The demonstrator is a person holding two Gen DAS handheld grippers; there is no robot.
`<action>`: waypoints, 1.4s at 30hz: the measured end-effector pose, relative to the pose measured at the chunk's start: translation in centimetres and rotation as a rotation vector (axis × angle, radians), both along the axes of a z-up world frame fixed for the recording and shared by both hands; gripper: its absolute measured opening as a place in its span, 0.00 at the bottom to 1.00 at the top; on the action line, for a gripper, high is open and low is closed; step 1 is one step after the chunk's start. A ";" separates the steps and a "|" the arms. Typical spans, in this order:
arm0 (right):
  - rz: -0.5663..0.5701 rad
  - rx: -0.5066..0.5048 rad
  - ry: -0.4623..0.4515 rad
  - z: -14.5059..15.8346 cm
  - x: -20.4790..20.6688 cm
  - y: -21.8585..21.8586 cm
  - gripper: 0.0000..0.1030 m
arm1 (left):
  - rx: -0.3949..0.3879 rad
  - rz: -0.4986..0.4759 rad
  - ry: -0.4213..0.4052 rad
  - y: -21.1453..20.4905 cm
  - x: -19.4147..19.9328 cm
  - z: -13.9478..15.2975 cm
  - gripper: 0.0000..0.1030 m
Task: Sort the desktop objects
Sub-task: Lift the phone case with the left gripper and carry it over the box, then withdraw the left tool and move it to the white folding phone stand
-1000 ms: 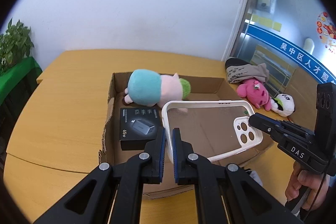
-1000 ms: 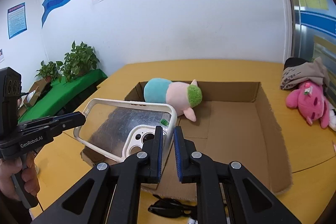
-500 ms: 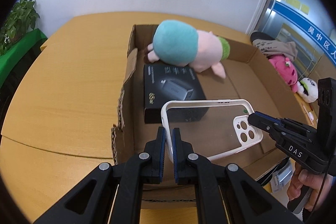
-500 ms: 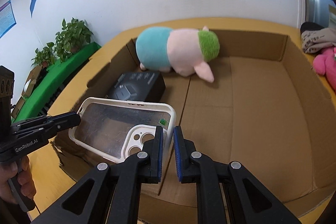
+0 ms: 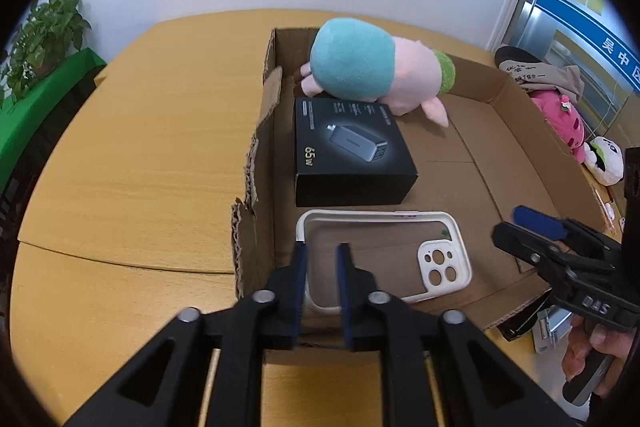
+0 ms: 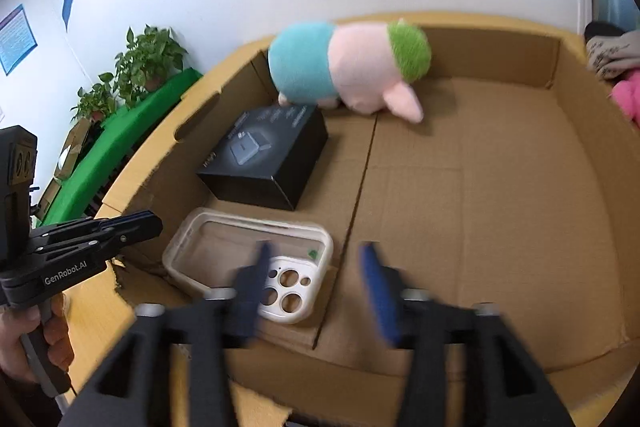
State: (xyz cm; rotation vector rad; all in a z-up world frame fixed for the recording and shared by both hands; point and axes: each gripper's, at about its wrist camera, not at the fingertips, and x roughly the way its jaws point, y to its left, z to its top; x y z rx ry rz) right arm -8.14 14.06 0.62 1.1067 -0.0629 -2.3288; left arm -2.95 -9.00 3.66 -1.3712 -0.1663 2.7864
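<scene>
Now both grippers, left gripper (image 5: pixel 322 281) and right gripper (image 6: pixel 318 287), are opening, releasing the phone case (image 5: pixel 384 259), which has come down flat into the cardboard box (image 6: pixel 500 187); placement appears complete.

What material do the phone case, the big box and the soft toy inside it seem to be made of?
Phone case: probably soft plastic or rubber, a matt cream rim around a clear back, since the box floor shows through it.
Big box: brown corrugated cardboard, matt, with torn, wavy edges and fold lines.
Soft toy: plush fabric, fuzzy and without shine, in teal, pink and green.
</scene>
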 end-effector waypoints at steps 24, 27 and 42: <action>-0.106 0.009 0.290 6.0 10.8 9.8 0.90 | 0.053 -0.089 0.434 9.1 10.5 6.0 0.83; -0.091 0.008 0.275 6.0 10.9 10.4 0.03 | 0.059 -0.106 0.393 9.4 10.6 5.6 0.00; -0.130 0.022 0.012 -1.6 10.3 17.0 0.98 | 0.101 -0.014 0.274 9.3 13.1 -0.8 0.82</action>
